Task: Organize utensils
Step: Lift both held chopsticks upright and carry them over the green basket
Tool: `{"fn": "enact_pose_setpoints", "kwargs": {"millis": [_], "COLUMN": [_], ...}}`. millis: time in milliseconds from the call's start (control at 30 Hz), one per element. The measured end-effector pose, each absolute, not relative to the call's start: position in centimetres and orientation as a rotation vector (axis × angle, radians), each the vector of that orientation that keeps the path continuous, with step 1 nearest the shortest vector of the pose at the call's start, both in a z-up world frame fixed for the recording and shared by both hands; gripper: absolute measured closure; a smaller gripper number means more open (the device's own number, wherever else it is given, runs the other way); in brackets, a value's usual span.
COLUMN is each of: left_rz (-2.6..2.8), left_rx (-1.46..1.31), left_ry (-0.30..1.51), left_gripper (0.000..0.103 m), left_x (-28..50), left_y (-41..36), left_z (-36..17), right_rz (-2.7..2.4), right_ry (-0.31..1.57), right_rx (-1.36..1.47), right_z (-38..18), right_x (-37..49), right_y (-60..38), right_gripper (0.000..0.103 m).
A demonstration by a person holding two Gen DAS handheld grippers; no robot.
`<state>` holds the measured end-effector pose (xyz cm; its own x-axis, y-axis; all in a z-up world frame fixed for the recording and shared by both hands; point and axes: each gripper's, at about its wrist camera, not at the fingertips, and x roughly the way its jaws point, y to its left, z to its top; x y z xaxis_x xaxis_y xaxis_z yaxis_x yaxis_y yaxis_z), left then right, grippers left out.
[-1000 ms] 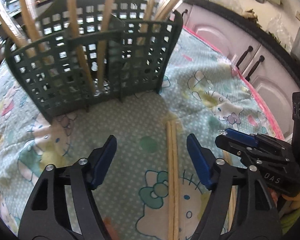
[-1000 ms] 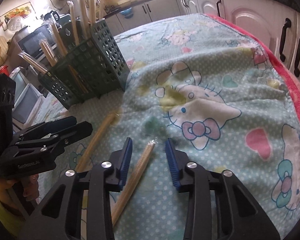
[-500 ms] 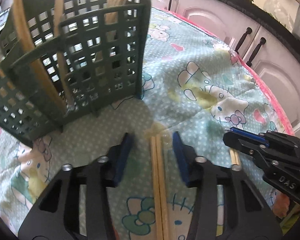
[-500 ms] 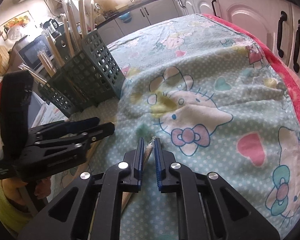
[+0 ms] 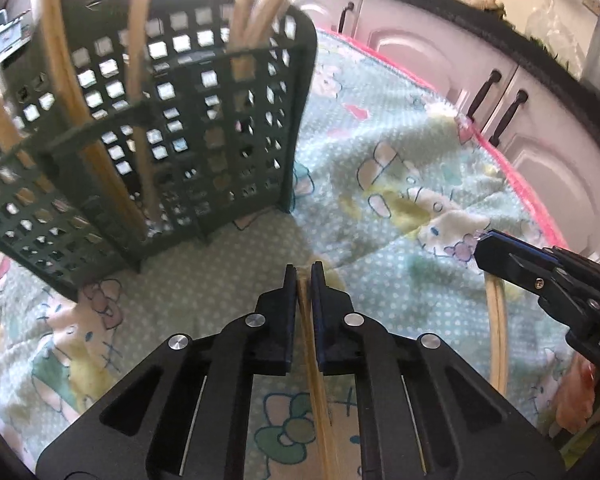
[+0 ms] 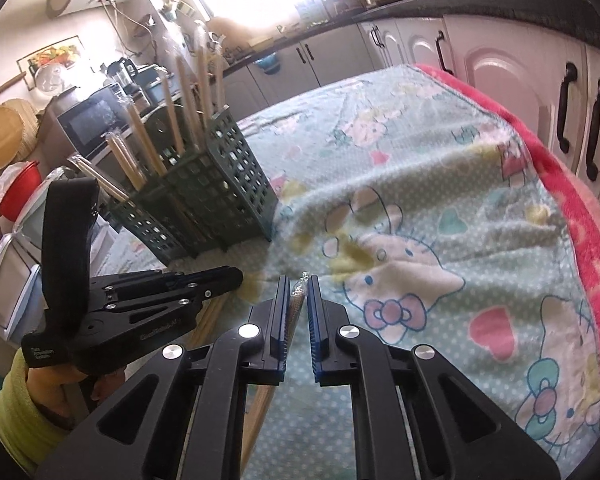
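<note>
Left fingers (image 5: 304,280): pressed in on a pair of bare chopsticks (image 5: 318,392) near its far tip; the sticks run back between the fingers toward the camera, lying on the cloth.
Right fingers (image 6: 297,294): drawn close around a wrapped chopstick pair (image 6: 296,305), the clear wrapper's crimped end poking out just past the tips; a narrow gap shows on the right side, so I judge it a light pinch, not a hard clamp.
Handling: thin wooden sticks, light and stiff, likely to swivel or slide apart when held this near one end; a hold nearer the middle would steady them. The film wrapper probably makes the right-hand pair slippery.
Loose pairs on the cloth: two, one between each set of fingers; the right-hand pair also shows in the left view (image 5: 496,328), below the other tool.
Cloth (image 6: 440,208): soft cartoon-print towel over the counter, rumpled ahead of both fingertips, so sticks may sink in slightly.
Holder (image 5: 204,128): one dark green lattice caddy, beyond the left fingers and up to their left, standing upright, with stepped compartments.
Sticks already in the holder (image 6: 188,92): several stand leaning; overlap prevents an exact count.
</note>
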<state>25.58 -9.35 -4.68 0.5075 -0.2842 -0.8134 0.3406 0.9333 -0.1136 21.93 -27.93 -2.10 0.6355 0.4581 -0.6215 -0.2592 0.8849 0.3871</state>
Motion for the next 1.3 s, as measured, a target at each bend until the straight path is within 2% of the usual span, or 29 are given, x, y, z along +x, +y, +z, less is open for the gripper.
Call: {"fn": "enact_pose_setpoints", "kwargs": {"millis": [867, 1300], "left_rz": [-0.247, -0.214], "left_rx": [-0.119, -0.149], "left_ry": [0.674, 0.559], "left_gripper": [0.1, 0.1], "left_x": [22.7, 21.7], "left_y": [-0.4, 1.7], "left_z": [5.5, 9.8], "right_rz": [0.548, 0.59], "right_ry": [0.587, 0.463], "right_rx": [0.148, 0.135], "right_z": [6.4, 11.2], "right_x": [21.4, 22.0], "right_y": [-21.3, -19.0], "right_gripper": [0.096, 0.096]}}
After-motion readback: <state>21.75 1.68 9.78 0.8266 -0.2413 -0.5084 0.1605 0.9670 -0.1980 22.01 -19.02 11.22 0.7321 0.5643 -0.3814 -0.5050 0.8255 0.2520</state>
